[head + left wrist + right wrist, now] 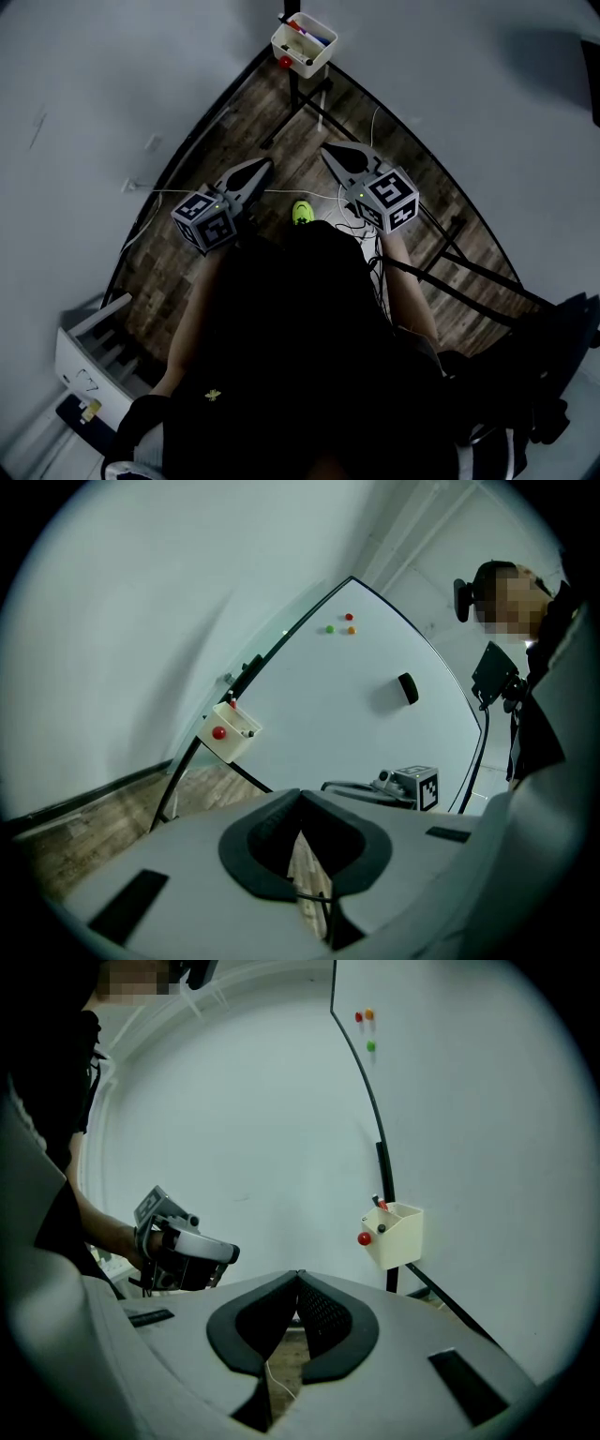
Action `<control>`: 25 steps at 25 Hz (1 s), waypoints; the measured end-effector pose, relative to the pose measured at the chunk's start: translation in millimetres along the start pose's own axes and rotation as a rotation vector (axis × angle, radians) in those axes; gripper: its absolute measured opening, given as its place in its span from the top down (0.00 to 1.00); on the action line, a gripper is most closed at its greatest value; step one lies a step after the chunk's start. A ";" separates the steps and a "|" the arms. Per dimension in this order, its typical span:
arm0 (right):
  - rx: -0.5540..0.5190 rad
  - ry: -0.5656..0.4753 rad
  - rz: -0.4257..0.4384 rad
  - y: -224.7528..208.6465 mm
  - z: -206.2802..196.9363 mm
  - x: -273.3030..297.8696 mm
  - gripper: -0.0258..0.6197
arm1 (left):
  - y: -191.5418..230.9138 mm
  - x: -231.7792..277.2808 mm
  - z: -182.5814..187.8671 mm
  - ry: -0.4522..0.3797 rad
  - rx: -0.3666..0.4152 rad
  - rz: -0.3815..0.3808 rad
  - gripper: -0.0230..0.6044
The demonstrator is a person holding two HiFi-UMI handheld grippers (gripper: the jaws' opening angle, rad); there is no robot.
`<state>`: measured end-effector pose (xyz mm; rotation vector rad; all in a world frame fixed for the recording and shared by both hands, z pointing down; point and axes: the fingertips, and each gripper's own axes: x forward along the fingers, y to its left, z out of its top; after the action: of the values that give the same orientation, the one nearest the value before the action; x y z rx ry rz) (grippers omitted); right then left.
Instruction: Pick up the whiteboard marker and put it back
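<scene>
In the middle of the head view both grippers point up the frame, side by side. The left gripper (265, 165) has its black-padded jaws together with nothing between them. The right gripper (328, 150) is the same: jaws pressed together, empty. The red-capped whiteboard marker (379, 1203) stands in the cream plastic holder box (309, 64) at the top centre, well apart from both grippers. The box hangs at the black-framed edge of the white whiteboard (375, 714), above the brown wood-plank floor (281, 122).

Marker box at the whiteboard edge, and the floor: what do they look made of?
Marker box: cream plastic by the look, matte, thin even moulded walls. Floor: brown wood-look planks with grain and seams; solid wood or laminate, cannot tell.
</scene>
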<state>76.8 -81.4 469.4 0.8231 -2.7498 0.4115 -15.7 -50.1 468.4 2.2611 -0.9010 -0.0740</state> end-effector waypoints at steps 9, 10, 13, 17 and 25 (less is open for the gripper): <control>-0.031 0.004 0.023 -18.9 8.4 9.1 0.96 | -1.1 17.1 9.9 -0.020 0.001 0.016 0.93; -0.043 0.008 0.023 -20.4 9.3 10.7 0.96 | -0.3 17.4 11.7 -0.024 0.003 0.019 0.93; -0.072 0.022 0.015 -25.3 12.7 16.2 0.96 | 3.0 17.4 15.6 -0.028 0.008 0.024 0.93; -0.114 0.027 0.001 -33.1 18.9 22.6 0.96 | 9.5 22.3 17.4 -0.029 0.000 0.021 0.93; -0.133 0.039 -0.023 -52.2 30.0 41.6 0.94 | 26.0 46.2 36.0 -0.017 -0.006 -0.028 0.93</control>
<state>68.1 -153.9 464.5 0.8035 -2.6953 0.2352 -6.4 -113.4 466.0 2.2711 -0.8764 -0.1081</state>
